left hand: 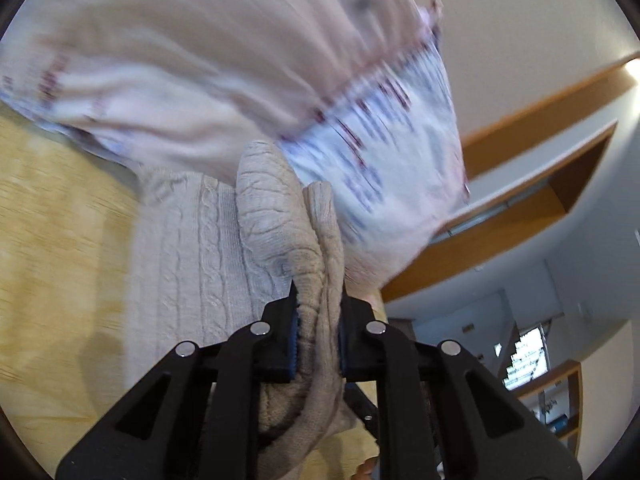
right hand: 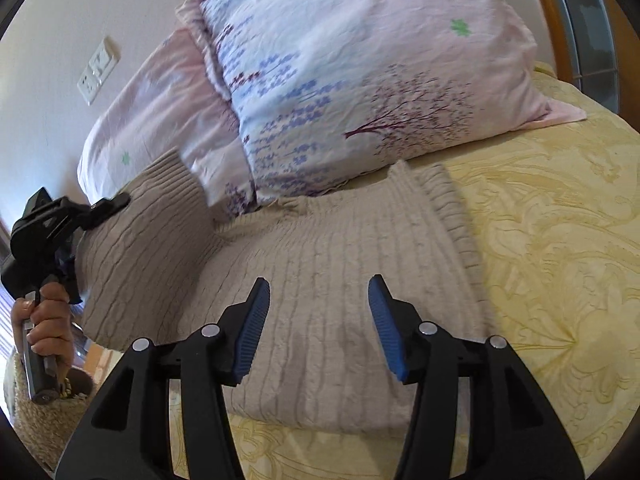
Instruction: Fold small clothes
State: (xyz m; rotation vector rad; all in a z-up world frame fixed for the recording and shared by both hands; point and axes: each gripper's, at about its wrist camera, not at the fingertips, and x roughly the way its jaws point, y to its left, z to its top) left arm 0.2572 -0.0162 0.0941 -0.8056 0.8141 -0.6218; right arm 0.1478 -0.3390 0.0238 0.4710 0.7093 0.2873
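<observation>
Our left gripper (left hand: 318,320) is clamped tight on a bunched fold of the beige cable-knit sweater (left hand: 276,216), and the knit squeezes up between the two black fingers and spills out below them. From the right wrist view we see that same left gripper (right hand: 114,202) off to the left, lifting the sweater's edge clear of the bed so the fabric drapes down from it in a raised flap. A hand (right hand: 46,316) wraps the handle below.

Our right gripper (right hand: 318,312) hangs with its blue-padded fingers spread wide and nothing between them. The sweater (right hand: 340,264) lies directly beneath and ahead of it, flat on the yellow patterned bedspread (right hand: 560,264), its ribbed hem running along the right side.

Behind the sweater, a pink and pale blue pillow (right hand: 360,80) with a printed tree rests against the head of the bed, its lower corner overlapping the sweater's far edge. A second pink pillow (right hand: 160,104) lies to its left. On the wall behind sits a white switch plate (right hand: 98,70). The left wrist view is blurred, the pillow (left hand: 248,60) smeared across the top.
</observation>
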